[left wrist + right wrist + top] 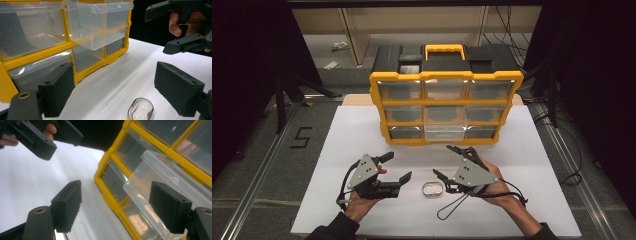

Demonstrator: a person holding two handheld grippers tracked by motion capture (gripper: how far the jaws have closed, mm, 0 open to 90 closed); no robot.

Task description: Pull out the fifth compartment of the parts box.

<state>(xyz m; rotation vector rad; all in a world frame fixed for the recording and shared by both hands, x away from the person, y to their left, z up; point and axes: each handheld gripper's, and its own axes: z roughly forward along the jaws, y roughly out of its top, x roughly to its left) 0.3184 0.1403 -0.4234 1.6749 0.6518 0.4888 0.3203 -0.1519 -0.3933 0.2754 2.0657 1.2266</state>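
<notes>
The left gripper [396,169] is held low over the white table [532,150] with its jaws spread and nothing between them; the right gripper [447,162] mirrors it on the other side, its jaws likewise spread wide and empty. Between the two, on the table surface and a little nearer the person, lies a small clear case [432,189] with white contents; in the left gripper view it sits just ahead of and between that gripper's own jaws [140,110], touched by neither. Beyond both grippers stands a yellow-framed organizer [446,102] of clear drawers, its bottom middle drawer [444,132] pulled partly out toward the person.
</notes>
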